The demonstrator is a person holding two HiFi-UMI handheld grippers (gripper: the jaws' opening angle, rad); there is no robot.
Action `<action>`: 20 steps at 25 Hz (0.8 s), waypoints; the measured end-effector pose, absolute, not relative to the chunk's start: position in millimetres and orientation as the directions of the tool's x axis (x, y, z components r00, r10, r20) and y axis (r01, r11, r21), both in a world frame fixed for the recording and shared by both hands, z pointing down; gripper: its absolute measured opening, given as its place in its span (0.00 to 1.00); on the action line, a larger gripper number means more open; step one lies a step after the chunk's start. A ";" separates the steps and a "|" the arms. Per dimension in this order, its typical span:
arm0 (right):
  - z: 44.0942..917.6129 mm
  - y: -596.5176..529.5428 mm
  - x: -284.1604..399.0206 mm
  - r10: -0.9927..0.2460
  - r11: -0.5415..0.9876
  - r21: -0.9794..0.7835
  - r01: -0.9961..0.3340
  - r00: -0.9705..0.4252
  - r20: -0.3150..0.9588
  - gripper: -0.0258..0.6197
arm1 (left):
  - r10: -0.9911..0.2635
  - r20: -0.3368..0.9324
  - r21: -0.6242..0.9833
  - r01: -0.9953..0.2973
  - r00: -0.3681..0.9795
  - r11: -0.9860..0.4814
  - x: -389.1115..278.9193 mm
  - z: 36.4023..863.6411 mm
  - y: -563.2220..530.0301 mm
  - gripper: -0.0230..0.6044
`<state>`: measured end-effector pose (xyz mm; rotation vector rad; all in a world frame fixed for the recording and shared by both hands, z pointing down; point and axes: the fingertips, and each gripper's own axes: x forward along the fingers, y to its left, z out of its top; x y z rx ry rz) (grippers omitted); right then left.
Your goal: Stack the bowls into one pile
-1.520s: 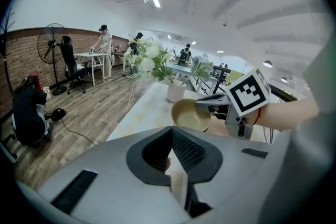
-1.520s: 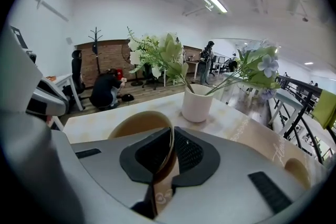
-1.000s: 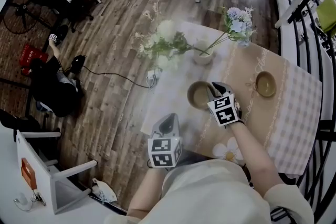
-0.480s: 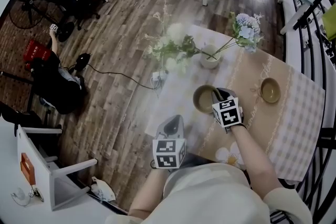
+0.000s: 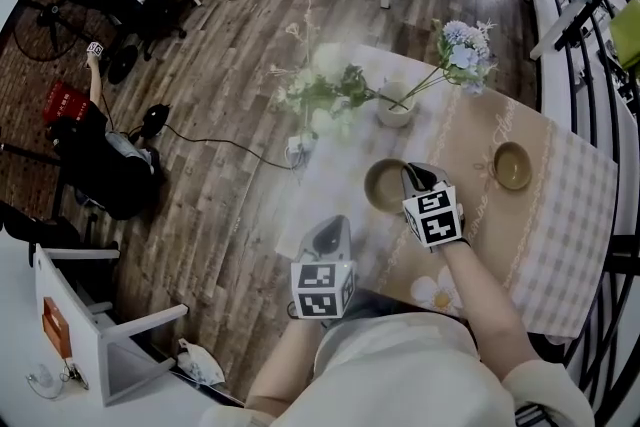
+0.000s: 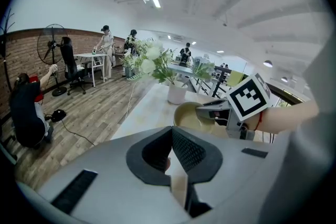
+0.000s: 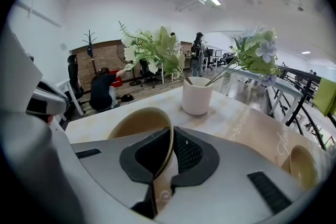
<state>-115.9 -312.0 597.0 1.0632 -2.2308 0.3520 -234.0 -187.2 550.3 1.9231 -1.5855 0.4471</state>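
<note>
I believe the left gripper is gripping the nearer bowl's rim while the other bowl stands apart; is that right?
No, it is the right gripper: its jaws have just been closing on the rim of the nearer bowl, as the right gripper view shows. The other bowl does stand apart.

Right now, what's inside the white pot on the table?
Flowers stand in the white pot: leafy white flowers lean one way and blue flowers lean the other. The pot's wall covers the inside, so its bottom and any water cannot be seen.
</note>
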 end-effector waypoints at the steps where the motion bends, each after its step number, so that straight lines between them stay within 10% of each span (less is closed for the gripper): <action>1: 595.8 -311.0 -114.9 -0.601 0.640 0.035 -0.768 -0.472 0.645 0.07 | -0.764 0.602 0.234 -0.966 0.233 -0.110 -232.7 550.3 -187.1 0.04; 20: 555.7 -313.2 -33.5 -0.661 0.595 0.045 -0.803 -0.457 0.595 0.07 | -0.748 0.606 0.245 -0.958 0.270 -0.148 -152.1 542.3 -186.9 0.04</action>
